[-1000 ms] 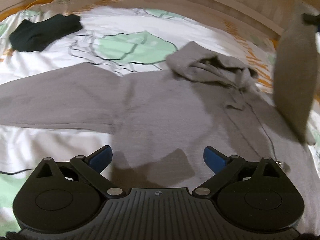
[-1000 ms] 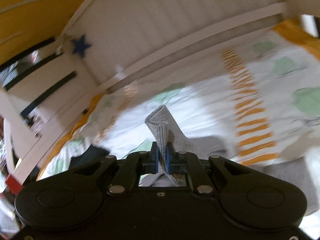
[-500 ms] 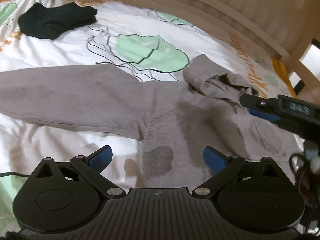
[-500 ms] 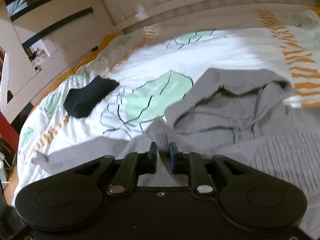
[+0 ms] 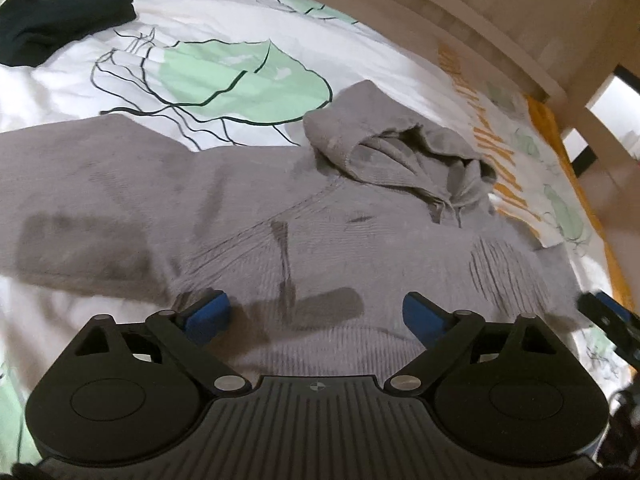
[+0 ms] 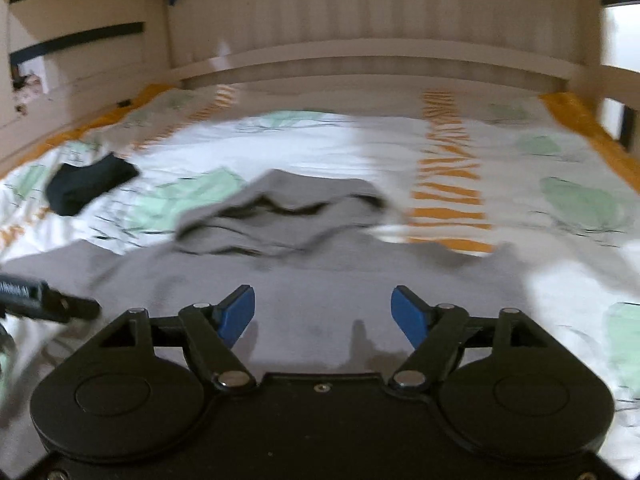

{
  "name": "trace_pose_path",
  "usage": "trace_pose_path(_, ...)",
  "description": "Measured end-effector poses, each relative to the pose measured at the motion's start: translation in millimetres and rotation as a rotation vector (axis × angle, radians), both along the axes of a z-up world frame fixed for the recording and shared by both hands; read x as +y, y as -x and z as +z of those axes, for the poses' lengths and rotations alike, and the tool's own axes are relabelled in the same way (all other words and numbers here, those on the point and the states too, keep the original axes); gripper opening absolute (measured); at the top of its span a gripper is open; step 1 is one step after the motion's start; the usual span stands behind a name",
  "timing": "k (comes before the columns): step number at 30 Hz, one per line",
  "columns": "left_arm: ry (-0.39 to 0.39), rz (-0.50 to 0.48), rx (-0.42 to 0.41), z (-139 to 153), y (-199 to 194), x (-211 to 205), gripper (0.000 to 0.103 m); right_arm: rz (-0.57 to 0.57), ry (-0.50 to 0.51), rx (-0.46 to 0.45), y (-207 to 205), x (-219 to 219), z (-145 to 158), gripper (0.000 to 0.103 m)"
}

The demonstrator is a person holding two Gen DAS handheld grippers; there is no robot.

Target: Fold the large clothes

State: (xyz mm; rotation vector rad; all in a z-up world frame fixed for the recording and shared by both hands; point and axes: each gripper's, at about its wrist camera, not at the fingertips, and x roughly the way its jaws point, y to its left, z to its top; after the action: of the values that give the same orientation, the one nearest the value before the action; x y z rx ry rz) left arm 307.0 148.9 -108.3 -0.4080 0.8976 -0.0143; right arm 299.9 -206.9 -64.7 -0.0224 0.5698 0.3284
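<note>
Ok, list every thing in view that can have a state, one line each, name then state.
grey hoodie: spread flat on the bed, front up, one sleeve stretched out sideways, unfolded.
hood: rumpled, lying open at the top of the hoodie.
dark garment: bunched up, lying apart from the hoodie.
bedcover: spread under the clothes, lightly creased.
left claw: open, empty, over the hoodie.
right claw: jaws opening, nothing between them.
</note>
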Motion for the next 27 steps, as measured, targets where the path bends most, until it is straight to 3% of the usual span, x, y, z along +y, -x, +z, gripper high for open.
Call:
trace_pose_path(6, -0.008, -0.002, 0.017, -7.3, -21.6, -5.9, 0.090, -0.062, -0.026, -0.007, -3.5, -44.4, -3.9, 0.084)
trace_pose_path(9, -0.031, 0.006, 0.011, -4.3, -24.6, -10.6, 0.066, -0.095, -0.049, -0.006, -4.6, -58.5, -7.4, 0.084)
trace_pose_path(11, -0.052, 0.011, 0.010, -2.4, -25.3, -14.2, 0.039, -0.112, -0.072, -0.001, -6.5, -66.5, -8.6, 0.084)
trace_pose_path(12, -0.070, 0.016, 0.009, -1.4, -25.6, -16.2, 0.036, -0.123, -0.089, 0.003, -7.4, -70.5, -9.0, 0.084)
trace_pose_path(15, -0.097, 0.015, -0.011, 1.5, -24.6, -19.9, 0.008, -0.152, -0.122, 0.015, -10.1, -80.7, -9.8, 0.084)
trace_pose_path(22, -0.085, -0.004, -0.169, 45.5, -7.8, -21.9, 0.005, -0.218, -0.140, 0.032, -13.1, -102.3, -10.3, 0.084)
trace_pose_path(27, -0.056, 0.016, -0.244, 77.4, -7.6, -10.2, 0.005, -0.325, -0.124, 0.044, -15.4, -128.4, -10.1, 0.085)
